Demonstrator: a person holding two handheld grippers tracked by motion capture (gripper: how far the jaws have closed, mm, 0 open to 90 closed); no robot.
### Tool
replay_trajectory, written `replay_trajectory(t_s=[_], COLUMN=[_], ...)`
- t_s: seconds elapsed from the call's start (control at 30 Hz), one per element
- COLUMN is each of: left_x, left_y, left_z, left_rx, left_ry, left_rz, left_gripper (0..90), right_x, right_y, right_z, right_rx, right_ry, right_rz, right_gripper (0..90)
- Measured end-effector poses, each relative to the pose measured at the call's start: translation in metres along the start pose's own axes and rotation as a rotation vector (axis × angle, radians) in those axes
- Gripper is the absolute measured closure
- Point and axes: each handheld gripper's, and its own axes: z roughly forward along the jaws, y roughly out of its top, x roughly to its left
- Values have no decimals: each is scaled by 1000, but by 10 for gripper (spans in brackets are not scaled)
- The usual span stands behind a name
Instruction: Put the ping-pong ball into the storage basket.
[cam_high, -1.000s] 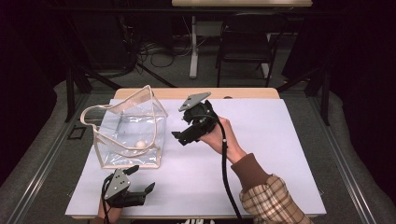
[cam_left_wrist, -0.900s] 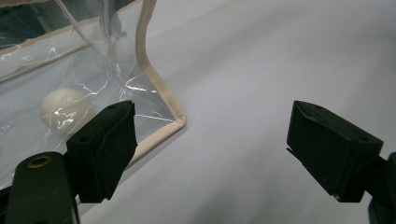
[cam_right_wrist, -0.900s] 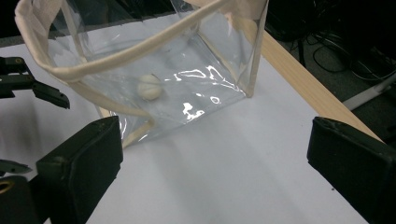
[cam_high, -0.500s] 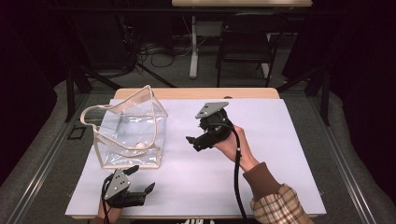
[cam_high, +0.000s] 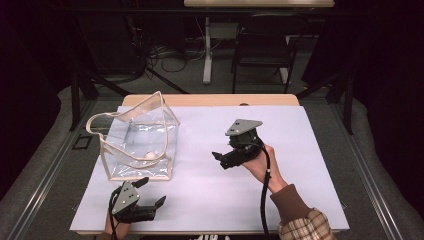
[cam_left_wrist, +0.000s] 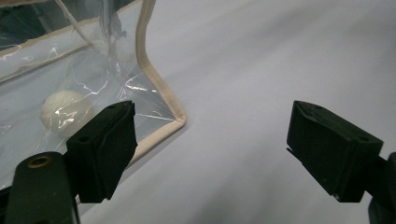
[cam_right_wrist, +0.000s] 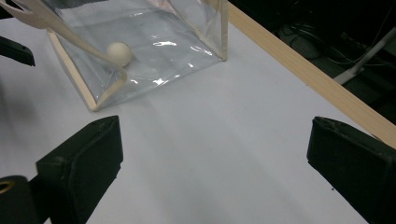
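A clear plastic bag (cam_high: 140, 145) with beige trim stands open on the left of the white table. A small white ball (cam_high: 150, 156) lies inside it on the bottom. My left gripper (cam_high: 154, 191) rests open near the table's front edge, just in front of the bag. The left gripper view has the bag's corner (cam_left_wrist: 159, 93) and the ball (cam_left_wrist: 63, 109) close beyond my left gripper (cam_left_wrist: 210, 140). My right gripper (cam_high: 220, 160) is held above the table's middle, open and empty, pointing left at the bag. From my right gripper (cam_right_wrist: 215, 158), the bag (cam_right_wrist: 163, 42) and ball (cam_right_wrist: 119, 52) lie ahead.
A white sheet (cam_high: 300, 150) covers the table, with a wooden strip (cam_high: 210, 100) along the far edge. That wooden edge (cam_right_wrist: 303, 70) runs to the right in the right gripper view. A chair (cam_high: 260, 55) and a desk leg (cam_high: 206, 50) stand on the floor beyond the table.
My right gripper has drawn back to the right and toward the near side, away from the bag. The left gripper and the bag have stayed put.
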Motion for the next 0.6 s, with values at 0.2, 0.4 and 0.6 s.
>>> replay_trajectory(t_s=[0.2, 0.4, 0.6], left_x=[0, 0, 0], left_y=[0, 0, 0], left_z=[0, 0, 0], left_rx=[0, -3, -1], left_ry=[0, -1, 0], left_rz=[1, 1, 2], left_gripper=[161, 161, 161], right_x=[0, 2, 2], right_y=[-12, -31, -43], right_z=[-6, -9, -14], right_rx=[-16, -24, -40], right_ry=[-12, -19, -25], right_rz=[6, 22, 34], right_gripper=[31, 31, 32])
